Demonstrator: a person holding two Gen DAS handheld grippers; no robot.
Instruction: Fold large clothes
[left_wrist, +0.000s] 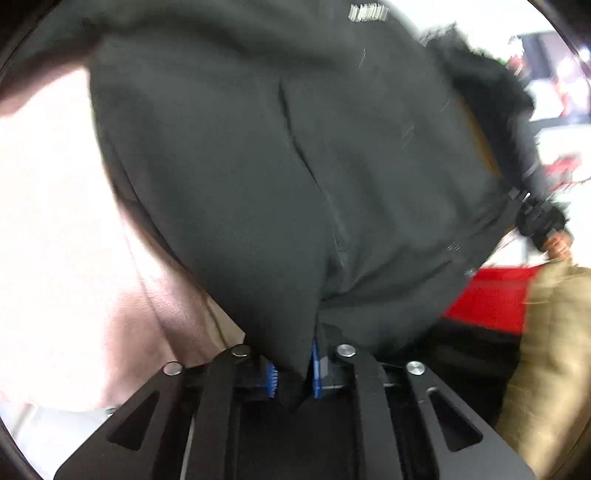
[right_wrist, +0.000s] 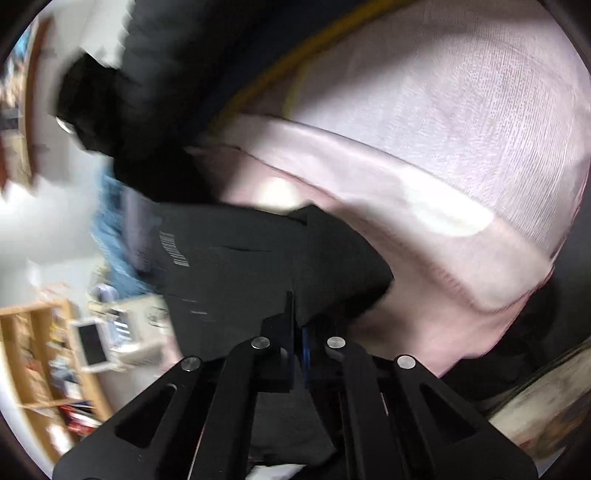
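A large black garment (left_wrist: 266, 166) with a small white printed label fills most of the left wrist view. My left gripper (left_wrist: 293, 373) is shut on a bunched corner of it, the cloth pinched between the blue pads. In the right wrist view the same black garment (right_wrist: 236, 273) hangs stretched across the middle, its white label turned sideways. My right gripper (right_wrist: 297, 347) is shut on a fold of that cloth, the jaws nearly together. A pink knitted garment (right_wrist: 424, 147) lies behind and to the right.
Pink cloth (left_wrist: 55, 221) lies at the left of the left wrist view. A red surface (left_wrist: 491, 295) and a tan fabric (left_wrist: 546, 350) are at the right. A hand with the other gripper (left_wrist: 543, 221) shows there. Wooden shelves (right_wrist: 40, 354) stand at lower left.
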